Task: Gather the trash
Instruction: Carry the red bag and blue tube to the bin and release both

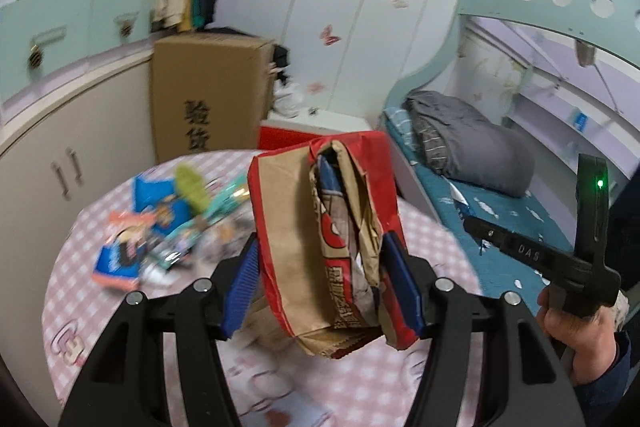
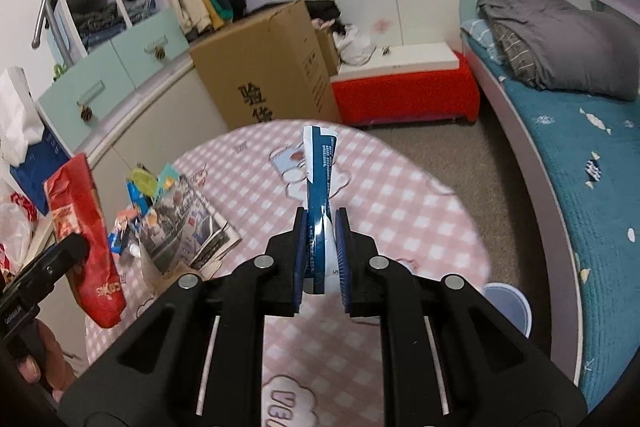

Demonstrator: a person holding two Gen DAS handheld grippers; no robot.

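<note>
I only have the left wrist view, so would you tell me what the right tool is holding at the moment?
Observer: The right tool is shut on a blue and white wrapper, which stands up between its pads.
Operator: Thank you. Is there a bin anywhere?
Observer: A pale blue bin stands on the floor, just past the table's right edge.
Operator: What lies among the litter on the table?
Observer: A folded newspaper lies beside the small wrappers.
</note>
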